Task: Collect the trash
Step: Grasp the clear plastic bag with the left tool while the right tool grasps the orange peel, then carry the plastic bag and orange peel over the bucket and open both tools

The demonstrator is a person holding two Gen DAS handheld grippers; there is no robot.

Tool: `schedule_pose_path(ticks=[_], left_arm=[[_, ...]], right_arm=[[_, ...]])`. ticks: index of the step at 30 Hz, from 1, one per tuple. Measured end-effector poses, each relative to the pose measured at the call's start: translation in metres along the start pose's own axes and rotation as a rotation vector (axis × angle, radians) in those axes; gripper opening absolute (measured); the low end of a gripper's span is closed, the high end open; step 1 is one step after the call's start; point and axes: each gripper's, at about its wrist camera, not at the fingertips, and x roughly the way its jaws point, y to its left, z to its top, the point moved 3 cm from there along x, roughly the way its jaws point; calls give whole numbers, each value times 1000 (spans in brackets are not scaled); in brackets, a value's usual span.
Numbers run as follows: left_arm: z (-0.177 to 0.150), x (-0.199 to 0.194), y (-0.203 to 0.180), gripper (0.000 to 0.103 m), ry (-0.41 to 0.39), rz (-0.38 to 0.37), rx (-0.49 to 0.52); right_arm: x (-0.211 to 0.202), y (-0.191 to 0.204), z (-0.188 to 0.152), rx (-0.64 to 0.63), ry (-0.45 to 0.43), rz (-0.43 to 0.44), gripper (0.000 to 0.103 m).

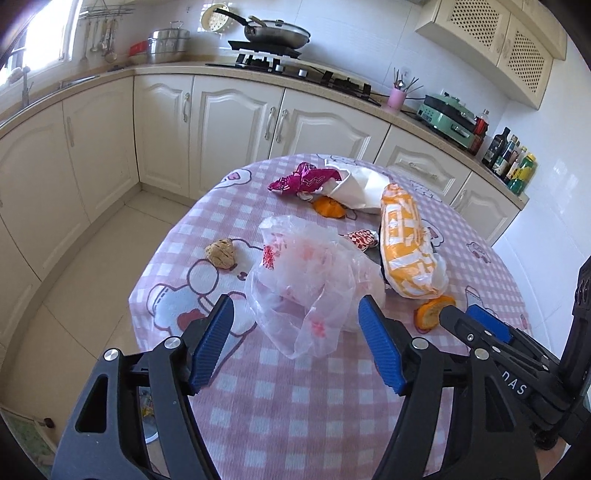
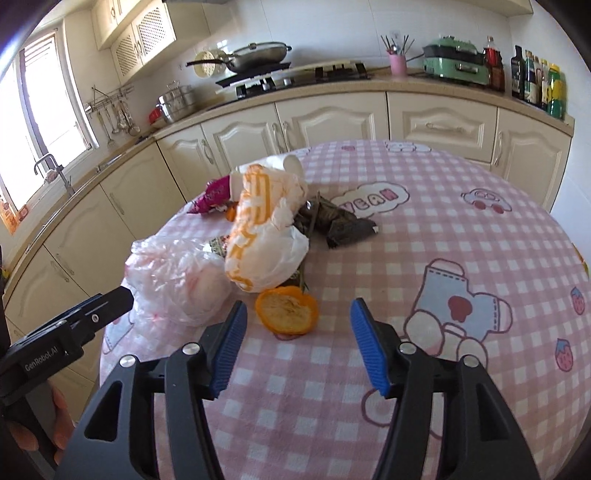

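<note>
Trash lies on a round table with a pink checked cloth (image 1: 295,406). A crumpled clear plastic bag (image 1: 306,280) (image 2: 173,280) sits just ahead of my left gripper (image 1: 297,306), whose blue pads stand open on either side of the bag's near end without pressing it. An orange-and-white bag (image 1: 406,240) (image 2: 262,236), a magenta wrapper (image 1: 303,181) (image 2: 212,195), a brown nut shell (image 1: 220,253) and dark leaf wrappings (image 2: 340,221) lie behind. My right gripper (image 2: 297,314) is open, with a hollow orange peel half (image 2: 286,310) (image 1: 430,312) just beyond its left pad.
White cabinets (image 1: 229,122) and a counter with a stove and a pan (image 1: 277,31) curve behind the table. Bottles (image 2: 535,77) and a green appliance (image 2: 454,55) stand on the counter. Tiled floor (image 1: 92,266) lies left of the table.
</note>
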Motion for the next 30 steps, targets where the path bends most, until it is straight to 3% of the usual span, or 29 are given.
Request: schedule_pose_path(ticks=[7,9,10,13,15,18,25,30], left_arm=[[6,22,-2,67,27,-10,-14],[6,27,-2,67,35,-17,-18],[7,29,-3,64,39,-23,-18],[8,32,-6,42,38,-27,-14],[8,29,-9,31,30,-42,-2],[8,23,-11,26,15,-50,1],[7,-12,-9,23,-62,-90,-14],[8,-44,1,23,-117,-104,-30]], right_arm=[[23,6,4,-6,51,44,57],[28,4,5,10,64,57,43],[30,3,5,20,69,73,39],[27,1,6,23,60,72,37],[21,-2,5,23,42,58,36],[6,-8,4,36,-4,17,35],[-29,-11,7,40,-100,-37,35],[-58,7,11,8,-168,-29,35]])
